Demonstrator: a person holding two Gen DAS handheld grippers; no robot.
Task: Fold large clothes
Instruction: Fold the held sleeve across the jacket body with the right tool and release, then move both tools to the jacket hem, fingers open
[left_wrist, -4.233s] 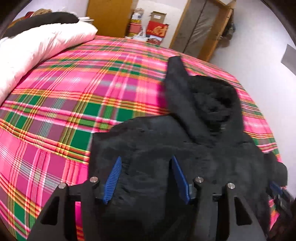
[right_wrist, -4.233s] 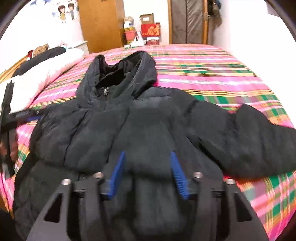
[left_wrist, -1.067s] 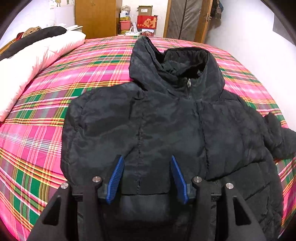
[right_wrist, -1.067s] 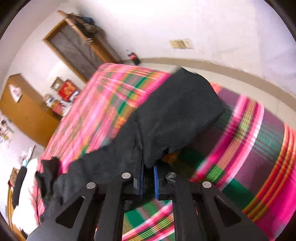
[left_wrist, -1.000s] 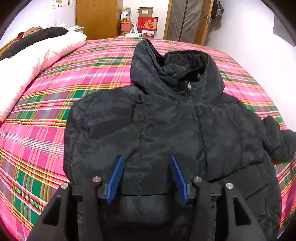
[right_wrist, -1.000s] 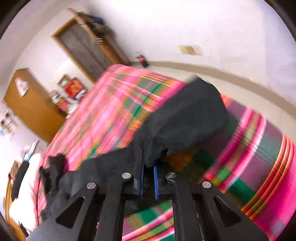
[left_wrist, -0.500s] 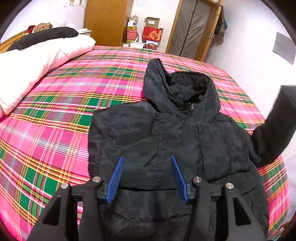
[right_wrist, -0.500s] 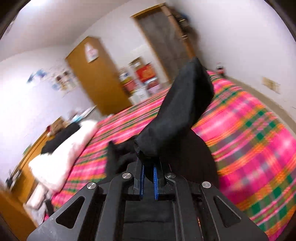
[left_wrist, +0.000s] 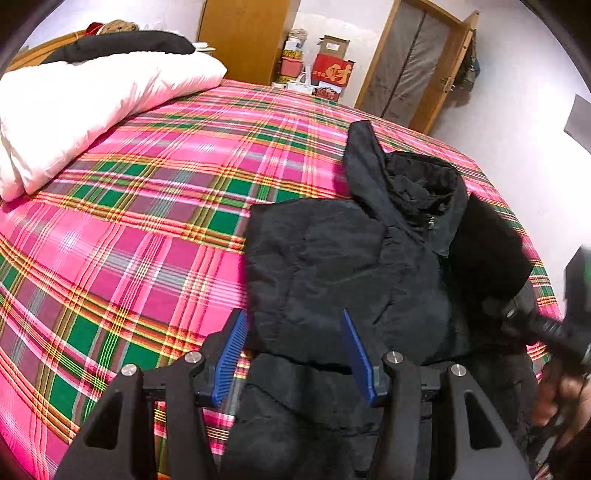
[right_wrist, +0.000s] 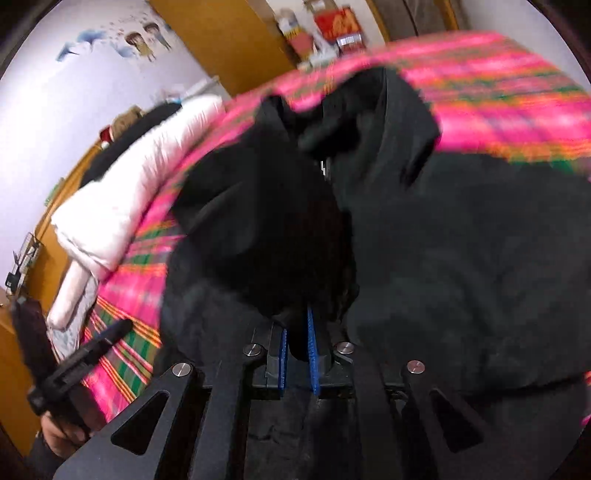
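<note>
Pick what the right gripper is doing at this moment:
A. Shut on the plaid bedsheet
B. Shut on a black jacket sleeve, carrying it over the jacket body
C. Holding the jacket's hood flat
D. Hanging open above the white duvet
B: the right gripper has its blue pads pinched on the black sleeve, which hangs over the front of the jacket.

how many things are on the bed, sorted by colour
black: 2, the jacket being folded and the dark bundle on top of the quilt
white: 1, the quilt at the head of the bed
total: 3
</note>
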